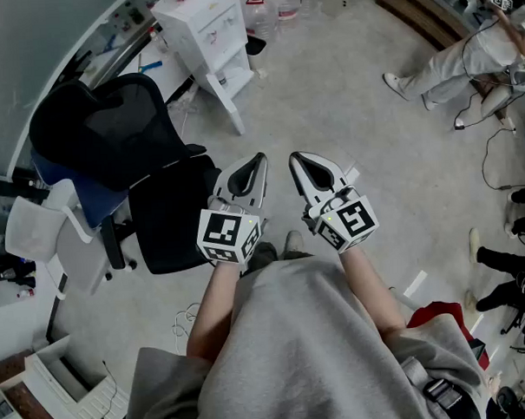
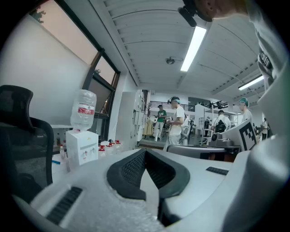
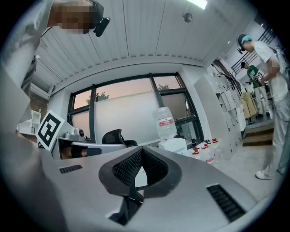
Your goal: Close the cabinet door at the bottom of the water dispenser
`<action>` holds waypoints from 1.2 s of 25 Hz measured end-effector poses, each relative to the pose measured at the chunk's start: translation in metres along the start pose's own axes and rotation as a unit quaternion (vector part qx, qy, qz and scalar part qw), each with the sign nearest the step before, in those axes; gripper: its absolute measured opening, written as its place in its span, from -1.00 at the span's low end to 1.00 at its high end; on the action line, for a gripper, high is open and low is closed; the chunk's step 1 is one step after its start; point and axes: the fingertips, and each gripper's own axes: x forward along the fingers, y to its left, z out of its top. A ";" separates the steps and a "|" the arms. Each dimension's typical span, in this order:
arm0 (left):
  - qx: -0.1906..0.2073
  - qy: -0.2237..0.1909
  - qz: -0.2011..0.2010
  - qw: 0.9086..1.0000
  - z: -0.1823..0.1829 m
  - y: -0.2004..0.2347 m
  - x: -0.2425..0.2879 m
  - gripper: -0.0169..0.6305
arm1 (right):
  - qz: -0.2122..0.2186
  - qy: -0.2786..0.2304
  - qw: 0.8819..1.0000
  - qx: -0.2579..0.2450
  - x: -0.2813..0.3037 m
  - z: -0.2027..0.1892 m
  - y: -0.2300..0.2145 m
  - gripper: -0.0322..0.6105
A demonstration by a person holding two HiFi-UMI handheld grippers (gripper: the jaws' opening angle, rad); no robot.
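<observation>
Left claw (image 1: 259, 161): shut tight, nothing in it. Right claw (image 1: 297, 159): shut tight too, nothing in it. Side by side. Water dispenser (image 1: 204, 29) with bottle (image 2: 84, 108) on top: well ahead, past black chair (image 1: 111, 124), far from both claws.

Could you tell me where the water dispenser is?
The dispenser stands at the head view's top, left of centre, beyond the chair, bottles beside it.

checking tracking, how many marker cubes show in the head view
2: the left cube on the left gripper, the right cube on the right gripper. None looks hidden.
</observation>
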 end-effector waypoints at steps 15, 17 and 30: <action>0.003 0.007 0.032 0.999 -0.011 -0.041 0.005 -0.92 | -0.002 -0.008 0.999 0.033 -0.048 -0.004 -0.025 -0.87; 0.002 0.010 0.035 0.999 -0.016 -0.041 0.005 -0.92 | -0.004 -0.009 0.999 0.040 -0.050 -0.007 -0.028 -0.87; -0.022 0.024 0.041 0.999 -0.039 -0.010 0.033 -0.92 | -0.023 0.027 0.998 0.050 -0.030 -0.034 -0.055 -0.87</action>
